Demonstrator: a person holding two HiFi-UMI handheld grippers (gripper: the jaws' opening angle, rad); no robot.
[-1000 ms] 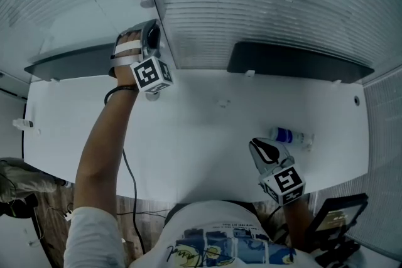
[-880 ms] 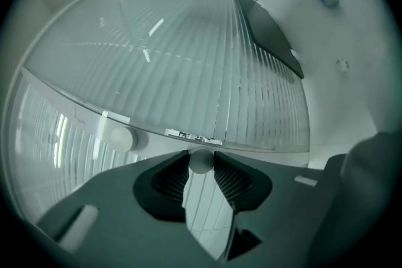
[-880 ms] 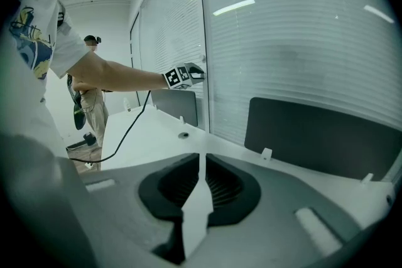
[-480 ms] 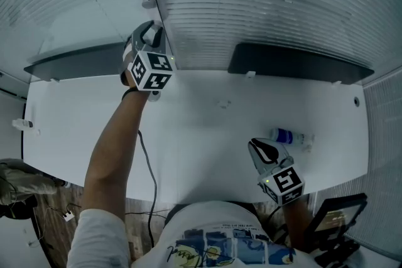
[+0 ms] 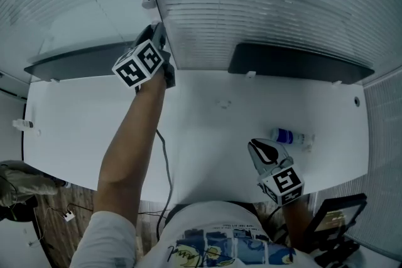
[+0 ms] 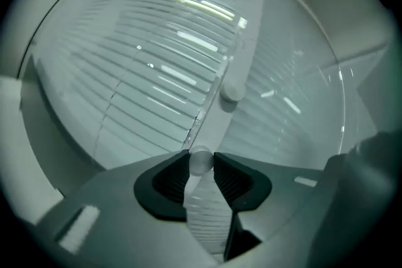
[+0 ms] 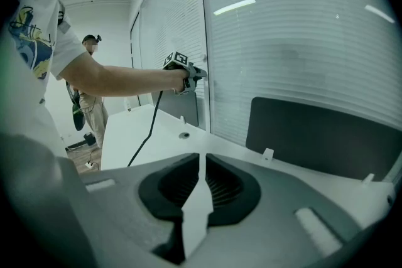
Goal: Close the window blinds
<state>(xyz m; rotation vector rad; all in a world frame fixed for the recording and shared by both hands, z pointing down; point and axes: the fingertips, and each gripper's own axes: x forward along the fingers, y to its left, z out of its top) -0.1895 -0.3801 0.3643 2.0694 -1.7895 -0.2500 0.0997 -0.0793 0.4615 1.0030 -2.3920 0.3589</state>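
Cool, dim, bluish light; bright streaks glare off the blinds. Both gripper views bulge and blacken at the corners, nearest parts soft.

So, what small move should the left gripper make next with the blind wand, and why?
Probably roll the left gripper about the wand's own line to twist it. Its jaws are clamped on the end of the clear wand, and the slats seem to show gaps between them, so the blinds look not fully closed.
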